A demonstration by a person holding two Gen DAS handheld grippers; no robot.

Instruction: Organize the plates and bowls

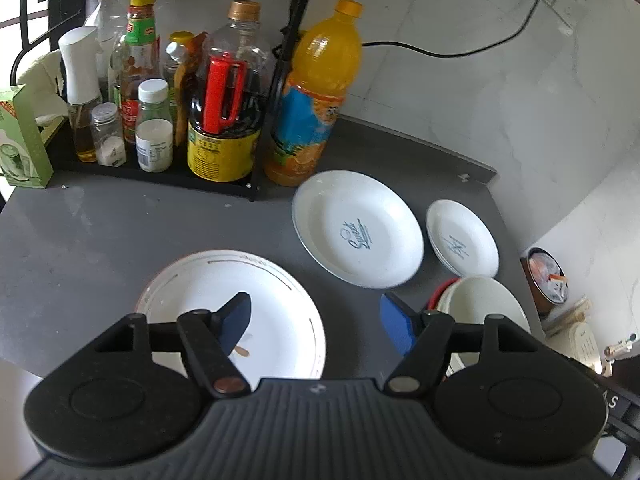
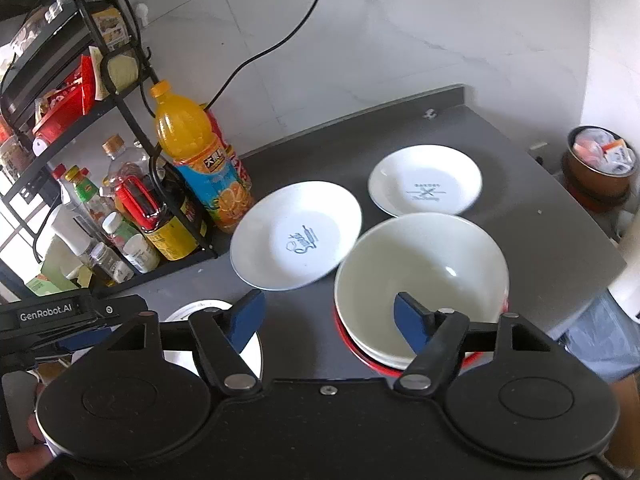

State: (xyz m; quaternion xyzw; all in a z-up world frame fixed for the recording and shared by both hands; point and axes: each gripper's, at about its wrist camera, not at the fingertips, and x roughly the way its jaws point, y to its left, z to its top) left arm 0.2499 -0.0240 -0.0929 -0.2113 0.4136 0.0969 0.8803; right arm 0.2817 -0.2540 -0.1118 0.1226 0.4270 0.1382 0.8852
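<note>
My left gripper (image 1: 316,324) is open above the grey counter (image 1: 100,240); its left pad hangs over a gold-rimmed white plate (image 1: 240,280). Beyond lie a white "Sweet" plate (image 1: 358,228) and small white plates (image 1: 462,238), which look stacked. My right gripper (image 2: 330,324) is open too. Its right pad is over a stack of white bowls (image 2: 420,256) resting on a red dish (image 2: 352,348), and its left pad is outside the rim. The "Sweet" plate (image 2: 296,236), a small plate (image 2: 424,180) and part of the gold-rimmed plate (image 2: 196,307) also show.
A black rack (image 1: 256,184) of sauce bottles stands at the back left, with an orange juice bottle (image 1: 316,92) beside it. A black cable (image 1: 440,54) runs along the wall. Off the counter's right edge is a full waste bin (image 2: 600,164). The left tool's casing (image 2: 60,314) sits close on the left.
</note>
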